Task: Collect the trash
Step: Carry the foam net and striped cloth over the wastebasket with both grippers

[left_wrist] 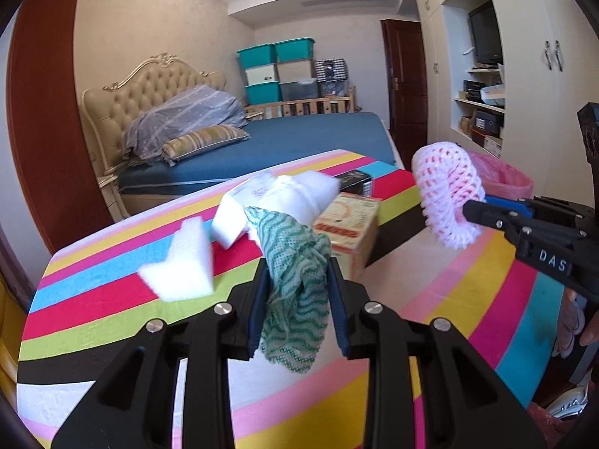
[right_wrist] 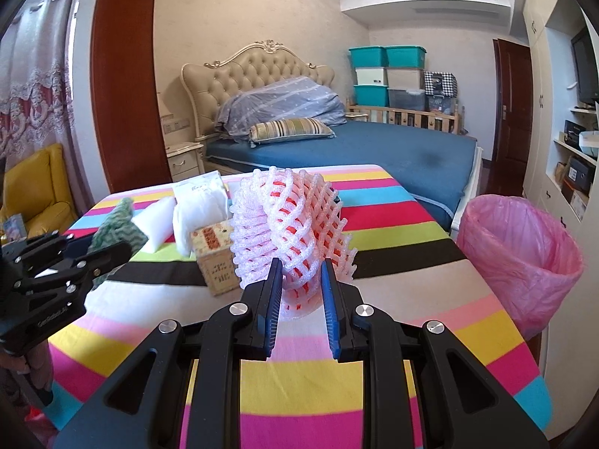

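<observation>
Two items are lifted for disposal: the left gripper (left_wrist: 299,299) is clamped on a green cloth (left_wrist: 295,262), the right gripper (right_wrist: 301,295) on a pink foam net (right_wrist: 288,224). The lined bin (right_wrist: 524,254) stands right of the right gripper, apparently the intended drop point.

Both gripper (right_wrist: 301,280) bodies black w/ silver screws, blue pads (right_wrist: 329,299).

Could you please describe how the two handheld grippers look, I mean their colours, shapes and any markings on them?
Both grippers are alike. The left gripper and the right gripper have matte black bodies with angular linkage arms, cut-out slots and round silver bolt heads. Their fingers carry blue pads. White letters "DAS" mark the side of the right one. No cables or sleeves are visible.
</observation>
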A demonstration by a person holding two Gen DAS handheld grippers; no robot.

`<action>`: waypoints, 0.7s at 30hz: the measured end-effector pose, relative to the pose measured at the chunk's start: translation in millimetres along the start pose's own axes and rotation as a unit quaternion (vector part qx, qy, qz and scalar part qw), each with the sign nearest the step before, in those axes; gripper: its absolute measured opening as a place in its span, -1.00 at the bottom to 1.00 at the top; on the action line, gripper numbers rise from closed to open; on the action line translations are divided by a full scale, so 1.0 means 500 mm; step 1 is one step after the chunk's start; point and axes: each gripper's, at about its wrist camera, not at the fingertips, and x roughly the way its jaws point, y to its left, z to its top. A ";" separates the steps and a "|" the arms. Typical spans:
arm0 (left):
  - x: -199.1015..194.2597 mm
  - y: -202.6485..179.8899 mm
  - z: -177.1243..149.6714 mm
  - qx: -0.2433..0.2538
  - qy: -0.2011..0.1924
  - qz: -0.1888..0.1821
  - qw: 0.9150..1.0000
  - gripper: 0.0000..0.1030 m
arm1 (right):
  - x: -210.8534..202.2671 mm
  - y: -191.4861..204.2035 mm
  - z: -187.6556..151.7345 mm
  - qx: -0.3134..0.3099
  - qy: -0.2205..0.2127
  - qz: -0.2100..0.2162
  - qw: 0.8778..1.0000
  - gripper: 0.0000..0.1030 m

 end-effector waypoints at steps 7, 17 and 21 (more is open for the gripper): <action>0.008 -0.062 0.010 0.022 0.005 -0.032 0.999 -0.42 | -0.044 -0.029 -0.020 -0.017 -0.009 -0.012 1.000 -0.60; 0.036 -0.151 0.033 0.059 0.020 -0.088 0.994 -0.42 | -0.073 -0.101 -0.030 0.012 -0.016 -0.031 0.999 -0.60; 0.056 -0.178 0.049 0.061 0.026 -0.113 0.991 -0.42 | -0.084 -0.135 -0.030 0.023 -0.019 -0.044 0.999 -0.60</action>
